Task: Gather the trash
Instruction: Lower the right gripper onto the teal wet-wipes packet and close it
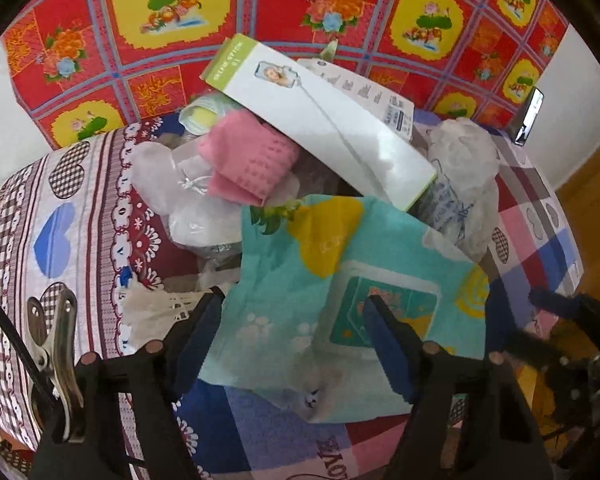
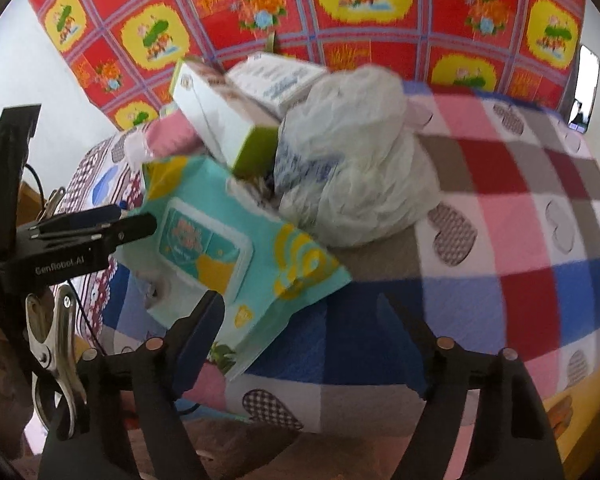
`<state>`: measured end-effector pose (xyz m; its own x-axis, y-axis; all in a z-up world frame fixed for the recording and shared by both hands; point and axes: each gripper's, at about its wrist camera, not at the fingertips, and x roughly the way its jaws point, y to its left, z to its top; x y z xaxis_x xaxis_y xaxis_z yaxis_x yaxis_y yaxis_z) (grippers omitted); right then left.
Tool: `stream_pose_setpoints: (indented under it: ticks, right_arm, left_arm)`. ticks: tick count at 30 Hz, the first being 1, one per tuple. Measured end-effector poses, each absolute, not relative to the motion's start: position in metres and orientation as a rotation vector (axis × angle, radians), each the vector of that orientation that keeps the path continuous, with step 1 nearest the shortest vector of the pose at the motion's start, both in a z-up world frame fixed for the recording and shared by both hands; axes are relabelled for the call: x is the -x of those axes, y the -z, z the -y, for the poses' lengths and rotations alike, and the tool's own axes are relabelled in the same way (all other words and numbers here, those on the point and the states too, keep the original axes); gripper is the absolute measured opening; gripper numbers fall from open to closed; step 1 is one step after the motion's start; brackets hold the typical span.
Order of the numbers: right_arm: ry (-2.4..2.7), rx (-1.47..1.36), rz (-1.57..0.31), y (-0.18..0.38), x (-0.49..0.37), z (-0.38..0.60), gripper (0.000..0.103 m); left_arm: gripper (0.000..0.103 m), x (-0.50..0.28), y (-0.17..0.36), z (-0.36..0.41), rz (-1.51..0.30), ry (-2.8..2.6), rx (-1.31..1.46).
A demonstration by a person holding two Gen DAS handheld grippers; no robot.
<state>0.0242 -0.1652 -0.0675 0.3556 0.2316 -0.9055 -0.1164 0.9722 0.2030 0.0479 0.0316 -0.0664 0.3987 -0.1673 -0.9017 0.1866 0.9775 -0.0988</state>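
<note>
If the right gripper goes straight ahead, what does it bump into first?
Probably the teal wipes pack, already beside the right gripper's left finger. Past it sits the white plastic bag. Depth is hard to judge here.

Teal wet-wipes pack (image 1: 340, 280) lies tilted on the pile's near edge, beside a crumpled white plastic bag (image 2: 352, 168) and white-green box (image 1: 320, 120).
</note>
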Motion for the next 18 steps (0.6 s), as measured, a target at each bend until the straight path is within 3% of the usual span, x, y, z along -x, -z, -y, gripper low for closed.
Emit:
stream_pose_setpoints:
  ticks: [8, 18]
  right_arm:
    - [-0.190, -0.161, -1.241, 0.095, -0.023, 0.154, 0.076]
    - [-0.141, -0.202, -1.250, 0.112, -0.024, 0.153, 0.056]
  left_arm:
    - [0.076, -0.049, 0.087, -0.032, -1.154, 0.248, -0.068]
    - [0.077, -0.042, 0.099, -0.033, -1.168, 0.295, -0.037]
